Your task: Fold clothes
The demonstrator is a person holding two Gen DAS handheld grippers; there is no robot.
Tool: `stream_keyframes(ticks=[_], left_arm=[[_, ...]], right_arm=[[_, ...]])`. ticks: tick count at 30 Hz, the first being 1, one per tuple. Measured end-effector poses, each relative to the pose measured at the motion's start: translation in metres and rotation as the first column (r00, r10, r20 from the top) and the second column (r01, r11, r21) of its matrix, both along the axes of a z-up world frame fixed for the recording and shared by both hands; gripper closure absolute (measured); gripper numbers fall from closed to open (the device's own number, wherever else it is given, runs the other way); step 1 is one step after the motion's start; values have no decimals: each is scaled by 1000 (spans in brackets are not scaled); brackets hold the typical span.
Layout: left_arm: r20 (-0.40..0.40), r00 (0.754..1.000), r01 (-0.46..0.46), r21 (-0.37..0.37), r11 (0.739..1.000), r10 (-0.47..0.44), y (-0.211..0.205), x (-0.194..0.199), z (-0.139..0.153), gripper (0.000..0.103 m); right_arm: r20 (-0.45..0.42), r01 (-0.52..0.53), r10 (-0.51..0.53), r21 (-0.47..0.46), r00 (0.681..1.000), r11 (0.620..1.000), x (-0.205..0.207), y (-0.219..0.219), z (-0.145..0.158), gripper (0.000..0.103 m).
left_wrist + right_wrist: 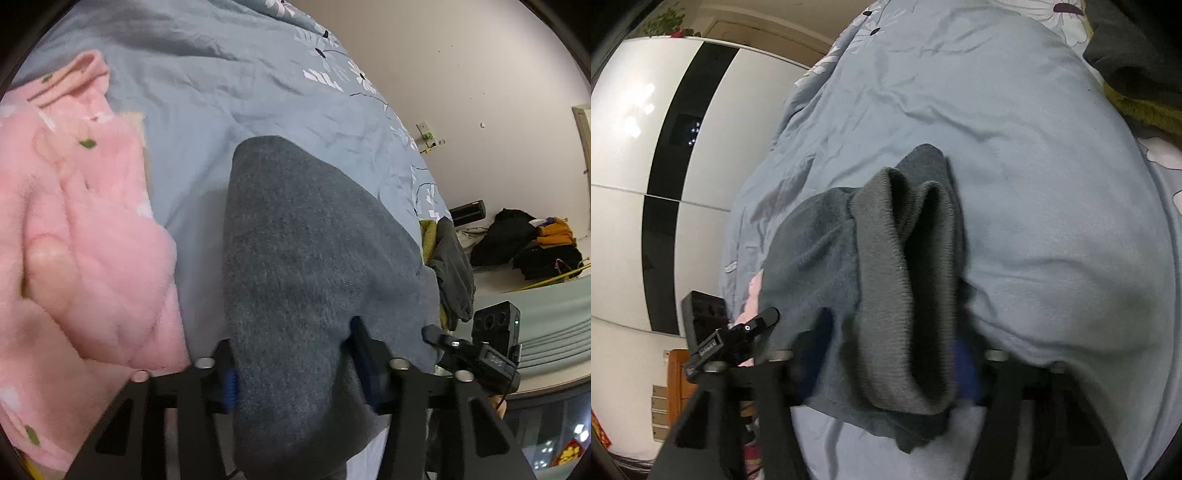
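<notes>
Gripping grey garment [314, 258] in both claws, left [291, 369] and right [886, 362], mid-fold at frame centre; pink one [74, 221] at left unfolded.

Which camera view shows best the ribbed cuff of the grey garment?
The right wrist view: the ribbed cuff fills its centre, folded between the claw's fingers. The left wrist view shows only the grey garment's plain fabric, no cuff.

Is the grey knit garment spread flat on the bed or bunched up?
Bunched: the grey knit garment hangs gathered between both grippers, its ribbed hem doubled over.
</notes>
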State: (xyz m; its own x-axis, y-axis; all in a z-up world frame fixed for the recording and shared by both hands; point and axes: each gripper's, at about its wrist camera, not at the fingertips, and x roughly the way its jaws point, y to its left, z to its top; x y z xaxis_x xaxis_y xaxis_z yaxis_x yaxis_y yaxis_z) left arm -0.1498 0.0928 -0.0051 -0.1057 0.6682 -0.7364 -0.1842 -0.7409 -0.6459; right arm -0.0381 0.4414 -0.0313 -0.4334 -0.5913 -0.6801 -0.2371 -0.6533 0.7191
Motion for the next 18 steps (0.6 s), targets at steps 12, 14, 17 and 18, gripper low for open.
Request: stream_keyframes(ticks=[12, 14, 17, 18], left_arm=[[-211, 974, 62, -72, 995, -76, 23, 19, 69, 79], [-243, 965, 86, -65, 994, -99, 33, 20, 85, 79], [-289, 945, 143, -60, 988, -154, 63, 15, 109, 79], [-300, 937, 166, -61, 984, -176, 80, 12, 116, 79]], right_arm=[[-152, -26, 36, 63, 988, 998, 17, 5, 46, 81], [-178, -11, 20, 53, 984, 999, 25, 16, 55, 82], [-218, 35, -26, 38, 976, 999, 37, 41, 68, 82], [-231, 54, -44, 34, 972, 998, 42, 50, 72, 82]])
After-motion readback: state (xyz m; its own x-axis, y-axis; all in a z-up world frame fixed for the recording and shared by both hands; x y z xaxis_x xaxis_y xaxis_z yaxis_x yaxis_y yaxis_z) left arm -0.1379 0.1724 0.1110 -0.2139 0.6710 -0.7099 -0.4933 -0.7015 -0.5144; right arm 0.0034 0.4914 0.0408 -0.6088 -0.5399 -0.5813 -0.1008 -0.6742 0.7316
